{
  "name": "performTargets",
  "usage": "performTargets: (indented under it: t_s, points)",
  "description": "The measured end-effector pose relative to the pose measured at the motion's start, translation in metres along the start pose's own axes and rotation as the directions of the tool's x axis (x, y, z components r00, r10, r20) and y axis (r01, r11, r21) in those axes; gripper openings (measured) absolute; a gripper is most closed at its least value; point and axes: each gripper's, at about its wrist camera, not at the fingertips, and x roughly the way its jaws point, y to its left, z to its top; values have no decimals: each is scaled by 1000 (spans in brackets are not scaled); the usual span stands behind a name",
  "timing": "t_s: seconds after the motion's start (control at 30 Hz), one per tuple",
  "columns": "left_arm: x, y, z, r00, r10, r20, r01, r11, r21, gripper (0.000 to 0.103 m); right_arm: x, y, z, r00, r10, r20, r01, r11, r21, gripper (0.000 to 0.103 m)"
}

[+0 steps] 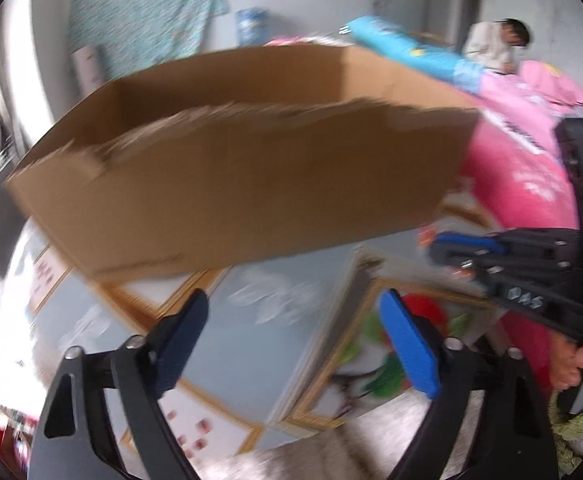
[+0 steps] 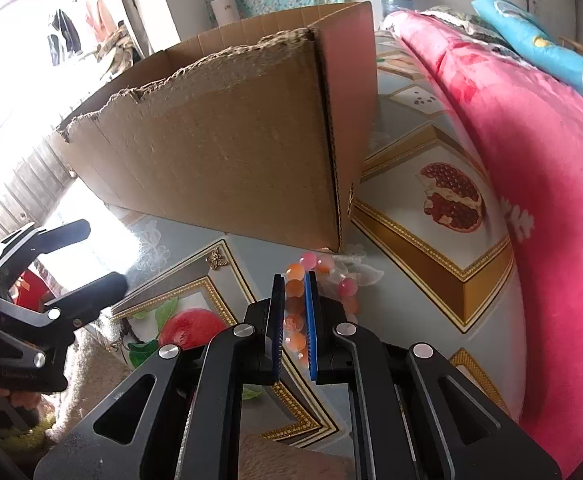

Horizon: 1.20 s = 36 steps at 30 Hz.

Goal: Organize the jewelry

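Two grippers going here, one in each of my hands. My right gripper point(image 2: 294, 312) has its blue pads pinched nearly together on a beaded bracelet point(image 2: 296, 322), a string of orange and pink translucent beads; a few orange ones sit squeezed in the narrow gap between the fingers, and the rest of the loop curls out to the right, with pink beads lying on the table just past the fingertips. The bracelet is right at the near corner of the cardboard box point(image 2: 227, 148), pretty much touching its bottom edge. That box is open on top with a raggedy torn rim and takes up most of the far side of both views. My left gripper point(image 1: 293, 332) is spread wide with nothing between its fingers, hanging over the tablecloth point(image 1: 251, 344) on the near side of the box; its view is badly motion-blurred, so details there are mush. The tablecloth is pale blue-grey with gold frames and fruit prints, including a pomegranate point(image 2: 451, 196) to the right of the box and a red apple point(image 2: 191, 330) on the near left. A pink blanket point(image 2: 531, 184) is heaped along the right, with a blue patterned pillow point(image 2: 539, 46) on top at the far end.
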Motion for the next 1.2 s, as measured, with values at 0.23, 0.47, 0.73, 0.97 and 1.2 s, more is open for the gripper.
performTargets:
  t_s: [0.23,0.47,0.73,0.97,1.2]
  points:
    - [21,-24,8,994,-110,3,109,991,82,40,-1,-6,-2,999,43,13,-43,999,22,8]
    - [43,-32,13,994,-106,-34,109,989,97,28,-3,-8,-5,998,65,26,-66,997,35,8]
    - [53,-40,18,995,-89,-35,92,989,112,24,-5,-9,-6,997,74,32,-76,996,37,8]
    - [57,-49,20,998,-62,-25,64,989,135,19,-5,-11,-7,996,78,36,-80,996,41,8]
    - [56,-52,17,998,-58,-15,59,988,145,11,-5,-11,-7,996,78,37,-80,996,42,8]
